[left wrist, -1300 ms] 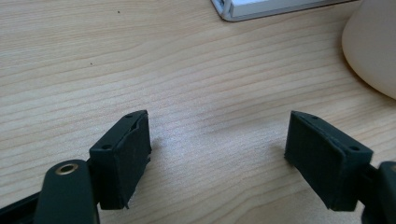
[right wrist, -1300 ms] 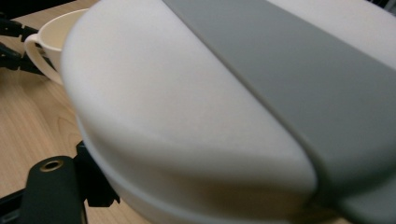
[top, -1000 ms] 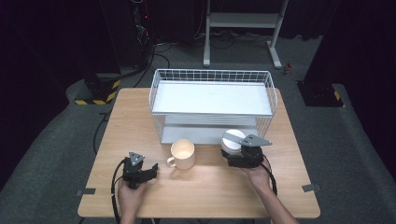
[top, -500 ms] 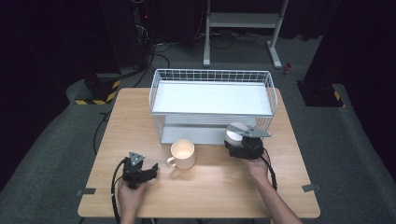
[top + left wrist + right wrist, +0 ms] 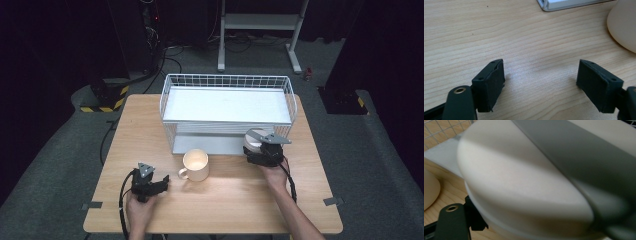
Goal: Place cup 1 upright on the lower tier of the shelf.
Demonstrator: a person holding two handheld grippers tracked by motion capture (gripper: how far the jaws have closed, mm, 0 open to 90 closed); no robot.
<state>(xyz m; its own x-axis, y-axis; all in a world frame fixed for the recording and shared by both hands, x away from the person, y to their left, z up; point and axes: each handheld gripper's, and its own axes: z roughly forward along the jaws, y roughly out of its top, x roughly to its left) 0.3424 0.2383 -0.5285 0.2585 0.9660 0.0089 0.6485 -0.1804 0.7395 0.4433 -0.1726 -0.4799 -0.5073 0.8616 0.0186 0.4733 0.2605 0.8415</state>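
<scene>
mugs: 1, cream ceramic mug (image 5: 195, 165), centre of the wooden worktop (image 5: 225, 200)
bowls: 1, white round bowl (image 5: 252, 141), centre-right, pinched by right gripper (image 5: 260, 152)
racks: 1, white wire rack (image 5: 227, 107), upper centre
left gripper (image 5: 159, 184): spread, empty, lower left

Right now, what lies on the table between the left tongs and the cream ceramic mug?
Nothing: bare light wooden tabletop separates the open left tongs from the cream ceramic mug, as seen in the left gripper view.

Matt cream cup (image 5: 196, 165) on pale grained wooden table (image 5: 225, 205); white wire rack (image 5: 227, 80).
</scene>
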